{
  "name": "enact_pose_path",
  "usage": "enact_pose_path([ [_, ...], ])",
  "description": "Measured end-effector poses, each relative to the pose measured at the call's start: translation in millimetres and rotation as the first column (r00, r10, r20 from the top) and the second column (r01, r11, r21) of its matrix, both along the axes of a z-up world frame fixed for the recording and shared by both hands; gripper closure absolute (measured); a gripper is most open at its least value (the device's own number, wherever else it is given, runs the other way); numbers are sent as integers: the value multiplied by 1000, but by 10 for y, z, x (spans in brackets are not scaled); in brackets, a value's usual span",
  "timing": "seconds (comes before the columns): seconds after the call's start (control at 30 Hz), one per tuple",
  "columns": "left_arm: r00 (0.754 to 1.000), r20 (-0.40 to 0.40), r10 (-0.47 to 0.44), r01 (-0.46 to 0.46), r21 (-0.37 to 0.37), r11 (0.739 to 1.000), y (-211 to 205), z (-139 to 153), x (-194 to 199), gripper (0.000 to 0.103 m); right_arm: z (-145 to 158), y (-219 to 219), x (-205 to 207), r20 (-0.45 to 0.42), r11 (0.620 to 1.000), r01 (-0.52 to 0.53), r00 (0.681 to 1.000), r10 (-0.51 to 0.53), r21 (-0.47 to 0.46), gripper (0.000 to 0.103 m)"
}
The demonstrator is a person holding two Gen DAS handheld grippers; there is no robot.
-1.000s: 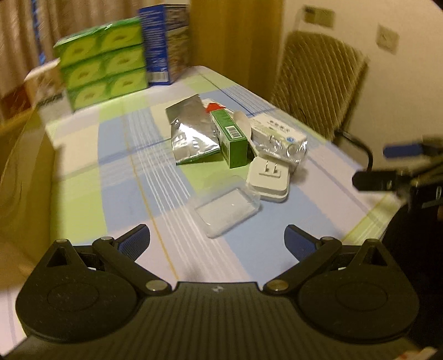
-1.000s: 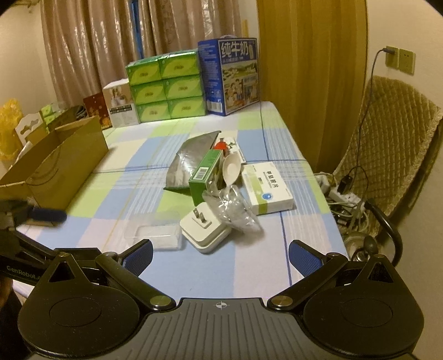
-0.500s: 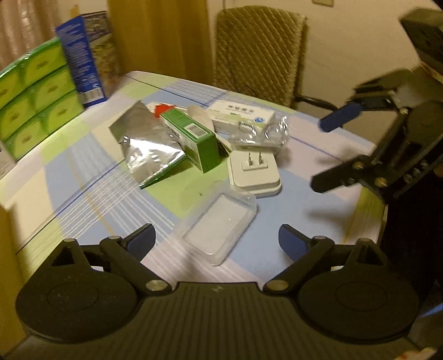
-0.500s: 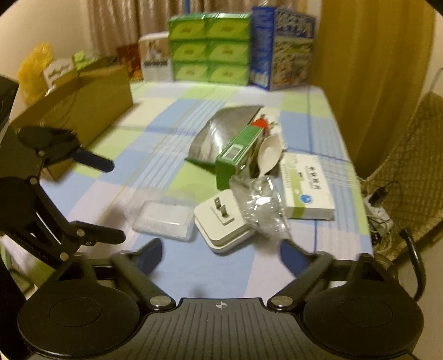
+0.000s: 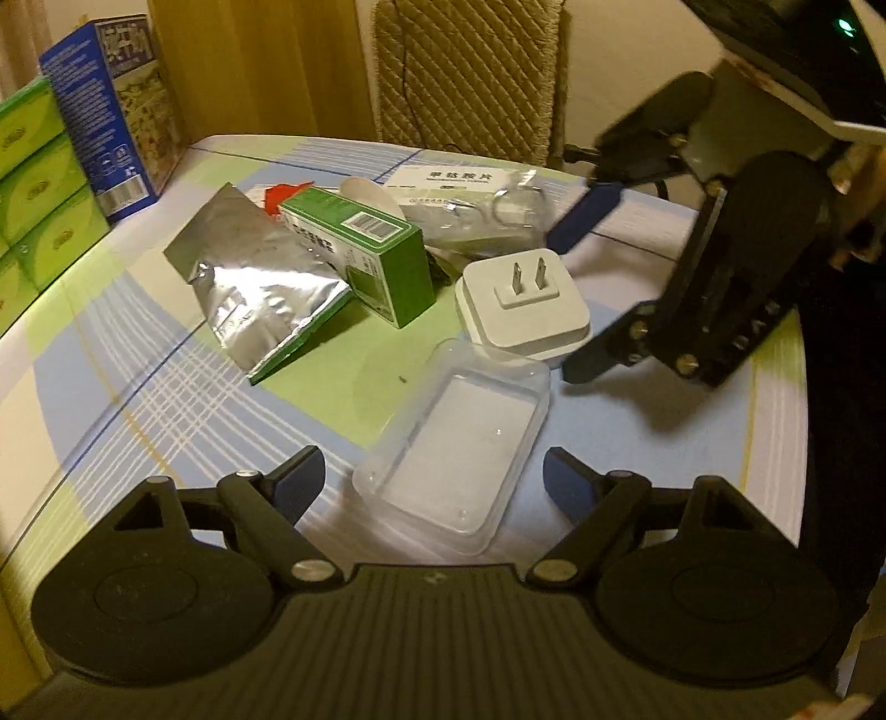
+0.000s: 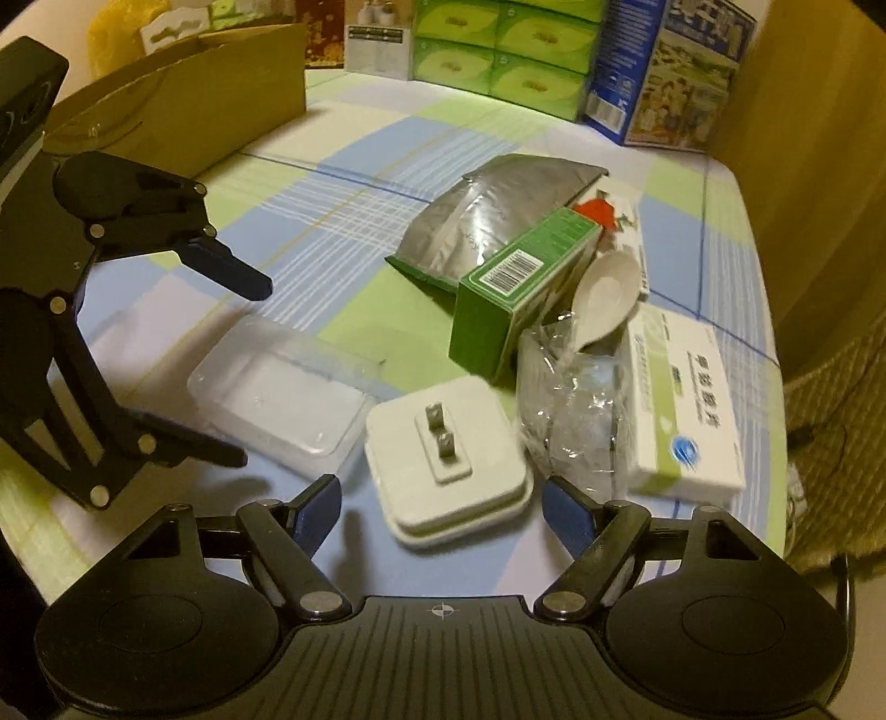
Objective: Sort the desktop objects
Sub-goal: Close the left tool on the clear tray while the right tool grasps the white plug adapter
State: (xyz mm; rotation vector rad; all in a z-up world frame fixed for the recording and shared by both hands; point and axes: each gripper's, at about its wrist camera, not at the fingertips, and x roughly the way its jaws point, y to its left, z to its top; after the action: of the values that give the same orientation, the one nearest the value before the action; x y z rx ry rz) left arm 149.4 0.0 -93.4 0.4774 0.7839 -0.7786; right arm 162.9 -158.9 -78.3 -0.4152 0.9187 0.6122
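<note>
A pile lies on the checked tablecloth. A clear plastic tray (image 5: 459,443) (image 6: 279,401) sits between the fingers of my open left gripper (image 5: 432,479) (image 6: 243,368). A white plug adapter (image 5: 523,302) (image 6: 446,459), prongs up, lies between the fingers of my open right gripper (image 6: 440,509) (image 5: 576,288). Behind them are a green carton (image 5: 360,249) (image 6: 518,288), a silver foil pouch (image 5: 260,282) (image 6: 487,221), a white spoon (image 6: 606,291), crumpled clear wrap (image 6: 570,410) and a white medicine box (image 6: 689,410) (image 5: 448,180).
An open cardboard box (image 6: 183,105) stands at the table's left edge. Stacked green tissue packs (image 6: 498,50) and a blue milk carton (image 6: 659,61) (image 5: 119,111) line the far end. A quilted chair (image 5: 470,77) stands beside the table's right side.
Both grippers have come down and forward toward the pile. The left now straddles the clear tray and the right straddles the plug adapter. Both stay open.
</note>
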Motion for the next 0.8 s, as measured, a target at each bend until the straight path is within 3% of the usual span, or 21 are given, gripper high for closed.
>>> enact_pose_path([
  [0.17, 999, -19, -36, 36, -2, 999, -27, -57, 82, 21, -90, 35, 110, 5, 999, -47, 999, 47, -19, 26],
  [0.23, 999, -25, -29, 29, -7, 1000, -35, -71, 114, 22, -120, 49, 127, -1, 998, -51, 999, 51, -27, 37],
  [0.33, 999, -48, -17, 16, -11, 1000, -42, -86, 156, 29, -130, 60, 122, -7, 999, -40, 999, 40, -25, 38],
  [0.43, 998, -68, -10, 9, -13, 1000, -61, -78, 142, 42, -124, 67, 97, -32, 1000, 0, 1000, 0, -8, 38],
  [0.63, 990, -84, 116, -115, 12, 993, 6, -38, 9, 51, -88, 34, -81, -110, 985, 160, 982, -153, 59, 39],
  [0.8, 960, -125, 251, -250, 20, 968, 188, -14, -147, 51, -91, 95, -365, -93, 989, 113, 990, -104, 94, 38],
])
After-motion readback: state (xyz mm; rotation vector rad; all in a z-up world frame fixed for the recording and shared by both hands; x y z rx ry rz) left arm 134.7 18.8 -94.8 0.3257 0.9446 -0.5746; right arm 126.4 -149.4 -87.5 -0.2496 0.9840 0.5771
